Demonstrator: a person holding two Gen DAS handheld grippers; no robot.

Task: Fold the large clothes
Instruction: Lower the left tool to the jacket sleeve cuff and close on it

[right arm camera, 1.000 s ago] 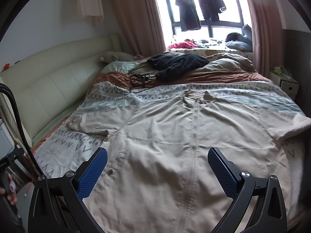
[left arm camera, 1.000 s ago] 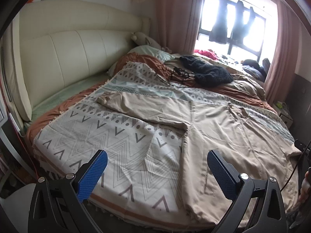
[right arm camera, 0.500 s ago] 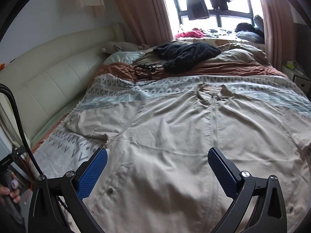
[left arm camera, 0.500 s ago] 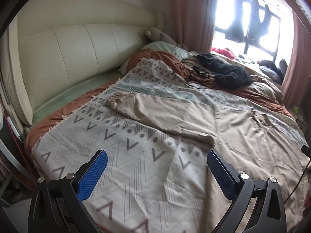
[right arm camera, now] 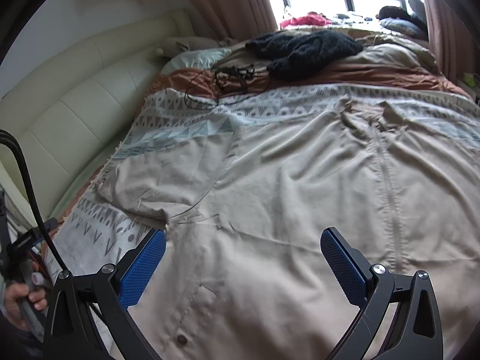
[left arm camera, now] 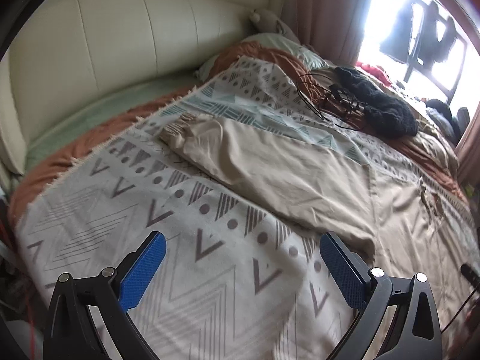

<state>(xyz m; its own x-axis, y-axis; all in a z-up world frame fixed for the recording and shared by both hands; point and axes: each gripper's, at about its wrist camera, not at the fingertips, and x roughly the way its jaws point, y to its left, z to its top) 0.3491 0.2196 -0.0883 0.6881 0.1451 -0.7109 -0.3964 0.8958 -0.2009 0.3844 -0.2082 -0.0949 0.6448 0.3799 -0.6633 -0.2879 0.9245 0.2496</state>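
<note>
Beige zip-front jacket [right arm camera: 300,198] lies spread flat on the patterned blanket [left arm camera: 168,210]; left gripper [left arm camera: 241,265] and right gripper [right arm camera: 243,262] hover wide open, holding nothing.

No legible text, labels, brands, numbers or signs in either wrist view; fabric patterns only, partly motion-blurred.

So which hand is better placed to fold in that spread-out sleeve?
Left, probably. The open left tool faces the beige jacket's sleeve across the patterned blanket; the open right tool hovers over the jacket's body instead.
</note>
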